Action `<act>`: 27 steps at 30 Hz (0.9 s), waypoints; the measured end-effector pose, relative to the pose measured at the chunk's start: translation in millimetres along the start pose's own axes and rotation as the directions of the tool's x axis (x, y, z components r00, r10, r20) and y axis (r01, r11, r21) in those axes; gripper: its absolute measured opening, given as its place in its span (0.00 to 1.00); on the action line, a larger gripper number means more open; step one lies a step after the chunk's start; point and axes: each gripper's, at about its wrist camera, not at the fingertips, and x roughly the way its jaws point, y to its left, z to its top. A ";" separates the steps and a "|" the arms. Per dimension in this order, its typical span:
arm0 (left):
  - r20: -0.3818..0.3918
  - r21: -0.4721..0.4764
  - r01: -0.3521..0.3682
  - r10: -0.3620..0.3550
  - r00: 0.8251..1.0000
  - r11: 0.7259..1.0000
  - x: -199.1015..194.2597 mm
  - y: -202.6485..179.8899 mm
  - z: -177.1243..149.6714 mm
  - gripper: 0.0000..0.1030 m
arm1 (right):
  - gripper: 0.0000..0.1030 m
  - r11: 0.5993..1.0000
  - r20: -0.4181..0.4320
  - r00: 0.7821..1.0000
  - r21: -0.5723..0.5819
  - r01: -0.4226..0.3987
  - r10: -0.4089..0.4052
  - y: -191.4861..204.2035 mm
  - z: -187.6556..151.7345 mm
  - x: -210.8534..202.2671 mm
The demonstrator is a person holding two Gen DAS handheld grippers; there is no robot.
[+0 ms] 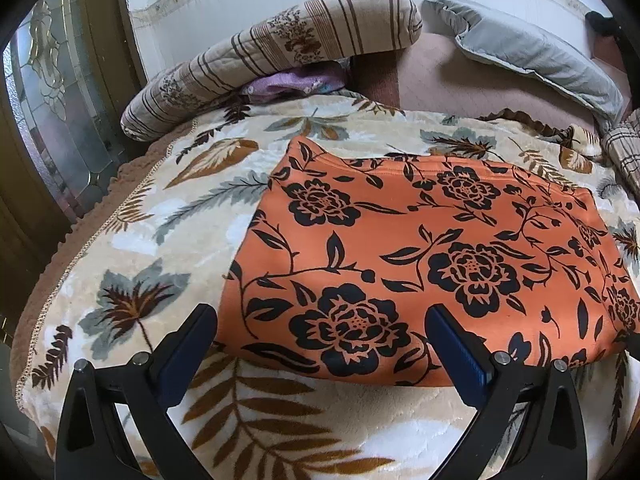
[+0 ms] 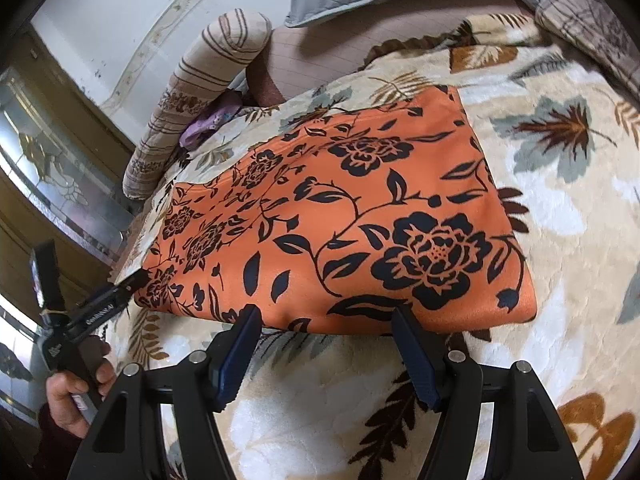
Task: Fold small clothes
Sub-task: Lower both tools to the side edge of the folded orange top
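Note:
An orange garment with black flowers lies folded flat in a rough rectangle on a leaf-patterned blanket. My left gripper is open, its jaws wide apart over the garment's near left corner. In the right wrist view the garment lies just ahead of my right gripper, which is open with its fingertips at the garment's near edge. The left gripper also shows there at the garment's left corner, held by a hand.
A striped bolster and a grey pillow lie at the back against the wall. A purple cloth sits under the bolster. A glass-panelled door stands left of the bed edge. A plaid cushion lies at the right.

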 end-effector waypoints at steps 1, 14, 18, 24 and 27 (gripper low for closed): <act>-0.002 0.001 0.001 -0.001 1.000 1.000 2.0 0.1 -0.6 1.00 | 0.69 1.000 0.000 1.000 0.007 -0.006 0.006 -0.4 -0.3 0.6; -0.008 -0.016 0.015 -0.015 1.000 1.000 15.8 14.0 -4.5 1.00 | 0.72 1.000 -0.011 1.000 0.003 0.000 0.000 13.7 -2.7 14.5; -0.016 -0.021 0.026 -0.026 1.000 0.999 18.8 17.0 -7.1 1.00 | 0.73 1.000 -0.015 1.000 0.006 -0.011 0.011 18.0 -2.7 17.6; -0.112 -0.096 0.212 -0.222 0.969 0.973 31.2 24.1 -11.3 1.00 | 0.73 0.984 -0.026 0.993 0.141 -0.109 0.113 2.2 -2.0 19.8; -0.162 -0.178 0.286 -0.314 0.935 0.942 42.2 28.9 -13.6 1.00 | 0.73 0.930 -0.014 0.977 0.308 -0.199 0.214 -23.4 -4.1 20.9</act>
